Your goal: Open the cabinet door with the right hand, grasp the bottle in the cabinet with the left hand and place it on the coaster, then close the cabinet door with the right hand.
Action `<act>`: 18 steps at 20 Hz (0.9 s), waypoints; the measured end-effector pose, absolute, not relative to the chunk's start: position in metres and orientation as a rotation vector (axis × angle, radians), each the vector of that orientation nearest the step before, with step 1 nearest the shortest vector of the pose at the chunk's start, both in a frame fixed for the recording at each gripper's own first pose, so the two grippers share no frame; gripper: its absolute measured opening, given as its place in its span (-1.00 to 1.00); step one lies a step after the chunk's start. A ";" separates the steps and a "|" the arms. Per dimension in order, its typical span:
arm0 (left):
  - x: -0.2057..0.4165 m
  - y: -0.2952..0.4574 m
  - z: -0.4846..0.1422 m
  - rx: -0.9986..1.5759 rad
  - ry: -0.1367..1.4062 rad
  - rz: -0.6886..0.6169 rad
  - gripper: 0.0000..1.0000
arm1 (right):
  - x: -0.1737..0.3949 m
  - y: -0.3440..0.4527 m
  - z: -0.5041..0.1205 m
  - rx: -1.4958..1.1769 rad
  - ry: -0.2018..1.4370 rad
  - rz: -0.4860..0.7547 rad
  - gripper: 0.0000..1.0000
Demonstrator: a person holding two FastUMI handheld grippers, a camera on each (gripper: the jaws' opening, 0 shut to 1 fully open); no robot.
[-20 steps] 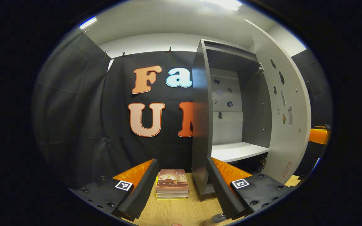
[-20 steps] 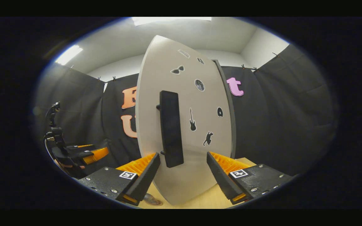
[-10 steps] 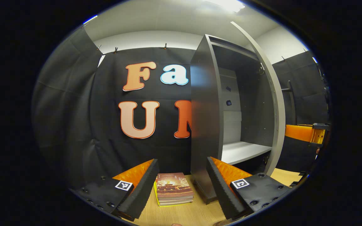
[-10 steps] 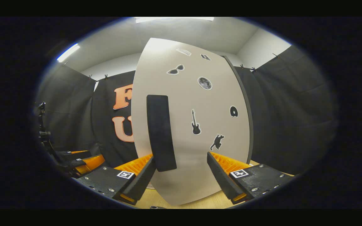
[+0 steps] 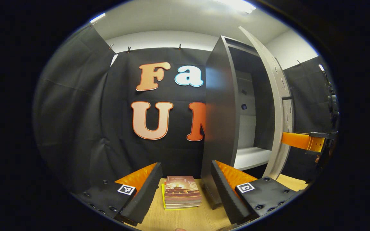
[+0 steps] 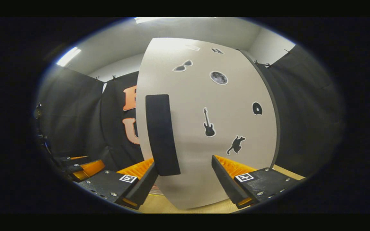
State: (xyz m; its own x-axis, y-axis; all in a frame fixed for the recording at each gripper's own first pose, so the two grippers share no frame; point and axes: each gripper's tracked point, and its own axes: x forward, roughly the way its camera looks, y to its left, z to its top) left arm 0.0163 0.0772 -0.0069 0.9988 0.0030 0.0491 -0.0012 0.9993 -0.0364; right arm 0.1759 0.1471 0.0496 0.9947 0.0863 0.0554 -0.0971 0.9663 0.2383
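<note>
Both grippers stood with their fingers spread and nothing between them when I checked. Along the bottom of the left gripper view, the left gripper (image 5: 185, 189) was released, and between its fingers I saw a stack of books (image 5: 181, 192) lying on the wooden tabletop (image 5: 185, 219). The stack sat just left of the cabinet's foot.

At right of centre in that view stood the cabinet (image 5: 220, 122), upright, dark grey on its side panel. Its door (image 5: 278, 106) hung partly open toward the right of the frame, leaving a narrow gap. Through the gap I noted a pale shelf (image 5: 251, 157) with nothing visible on it. At the right edge, part of the right gripper (image 5: 302, 141) reached in beside the door's outer face; I could not tell from there whether it touched.

In the right gripper view, the right gripper (image 6: 185, 179) was likewise unclenched at the bottom of the frame. The door (image 6: 204, 128) took up the centre, its pale outer face carrying small dark stickers. The black upright handle (image 6: 161, 134) sat left of centre, its lower end just above that gripper's left finger; neither finger pressed on it. The left gripper (image 6: 82, 166) appeared at lower left.

I could not locate the bottle or the coaster from either camera.
</note>
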 end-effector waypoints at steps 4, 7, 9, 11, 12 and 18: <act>0.014 0.081 -0.010 -0.029 -0.036 0.035 0.92 | 0.181 0.153 0.045 0.307 -0.019 0.146 0.89; 0.013 0.082 -0.008 -0.011 -0.040 0.054 0.92 | 0.187 0.157 0.040 0.343 -0.002 0.168 0.82; 0.014 0.083 -0.004 -0.013 -0.047 0.061 0.92 | 0.188 0.158 0.037 0.362 0.009 0.169 0.89; 0.013 0.085 -0.004 -0.015 -0.049 0.069 0.92 | 0.191 0.158 0.037 0.351 0.001 0.158 0.91; 0.013 0.086 -0.004 -0.014 -0.048 0.074 0.92 | 0.193 0.159 0.036 0.336 -0.003 0.151 0.91; 0.016 0.088 -0.003 -0.015 -0.049 0.102 0.92 | 0.200 0.161 0.030 0.270 -0.004 0.126 0.91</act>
